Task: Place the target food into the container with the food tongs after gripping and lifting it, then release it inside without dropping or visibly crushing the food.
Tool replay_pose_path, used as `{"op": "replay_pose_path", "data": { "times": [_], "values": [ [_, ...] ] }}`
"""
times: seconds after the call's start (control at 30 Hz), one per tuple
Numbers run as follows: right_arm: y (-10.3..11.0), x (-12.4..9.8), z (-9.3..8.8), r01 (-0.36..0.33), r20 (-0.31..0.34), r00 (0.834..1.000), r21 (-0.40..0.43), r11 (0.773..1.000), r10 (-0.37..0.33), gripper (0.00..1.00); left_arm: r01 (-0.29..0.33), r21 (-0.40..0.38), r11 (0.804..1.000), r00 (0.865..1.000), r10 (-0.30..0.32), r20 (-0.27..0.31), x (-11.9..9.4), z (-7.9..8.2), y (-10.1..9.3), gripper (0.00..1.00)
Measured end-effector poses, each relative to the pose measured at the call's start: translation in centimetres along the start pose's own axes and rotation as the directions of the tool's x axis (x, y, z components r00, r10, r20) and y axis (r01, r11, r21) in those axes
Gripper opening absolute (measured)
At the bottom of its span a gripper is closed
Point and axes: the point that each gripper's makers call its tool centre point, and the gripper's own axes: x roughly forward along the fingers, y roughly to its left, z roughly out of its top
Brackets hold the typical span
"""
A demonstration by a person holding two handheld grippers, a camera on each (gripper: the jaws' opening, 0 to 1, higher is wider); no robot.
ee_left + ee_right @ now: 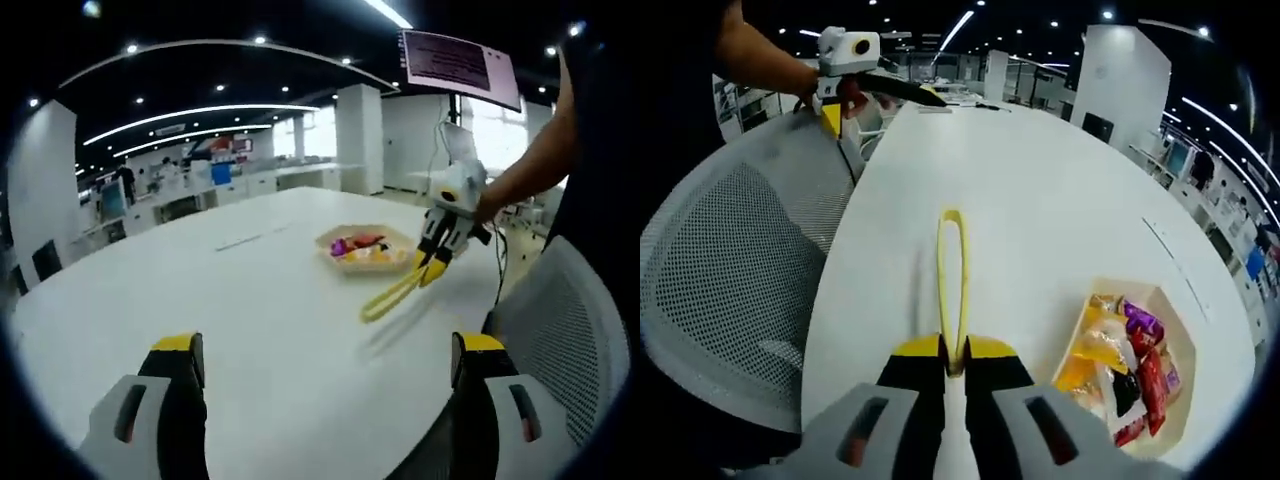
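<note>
My right gripper (953, 352) is shut on the handle end of yellow food tongs (952, 213), which reach out low over the white table (1040, 170). To their right sits a shallow tan tray (1172, 310) holding several wrapped snacks (1125, 360) in yellow, purple and red. In the left gripper view the right gripper (437, 265) holds the tongs (395, 296) just this side of the tray (365, 262), their tips near the table. My left gripper (330, 350) stands open and holds nothing, well back from the tray over the table's near edge.
A grey mesh chair (730, 280) stands against the table's edge by the person. The left gripper (880, 105) is held in a hand beyond it. Far desks, white pillars (358, 140) and a hanging screen (460, 65) lie behind the table.
</note>
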Motion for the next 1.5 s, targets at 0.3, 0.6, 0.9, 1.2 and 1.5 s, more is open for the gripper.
{"op": "replay_pose_path", "data": {
  "times": [0.3,0.6,0.9,1.2,1.5],
  "values": [
    [0.2,0.6,-1.1,-0.011,-0.046,0.999,-0.007,1.0,0.011,0.07,0.009,-0.064,0.998,1.0,-0.008,0.017,-0.2,0.1,0.3,0.99],
    [-0.1,1.5,-1.9,-0.019,-0.07,0.997,-0.017,1.0,0.018,0.11,0.024,-0.112,0.993,0.999,-0.021,0.026,-0.3,0.2,0.3,0.99],
    [0.0,1.1,-1.4,-0.016,-0.039,0.999,0.002,1.0,0.016,0.33,0.019,-0.128,0.992,0.999,-0.014,0.035,-0.3,0.2,0.6,0.99],
    [-1.3,-2.1,0.8,0.074,0.081,0.994,0.042,0.996,-0.077,0.43,0.016,-0.128,0.992,0.999,-0.012,0.033,-0.3,0.0,0.7,0.99],
    [-3.7,-9.2,-0.5,0.248,0.131,0.954,0.168,0.954,-0.271,0.67,0.058,-0.127,0.99,0.998,-0.058,0.008,0.6,-0.9,0.0,0.99]
  ]
}}
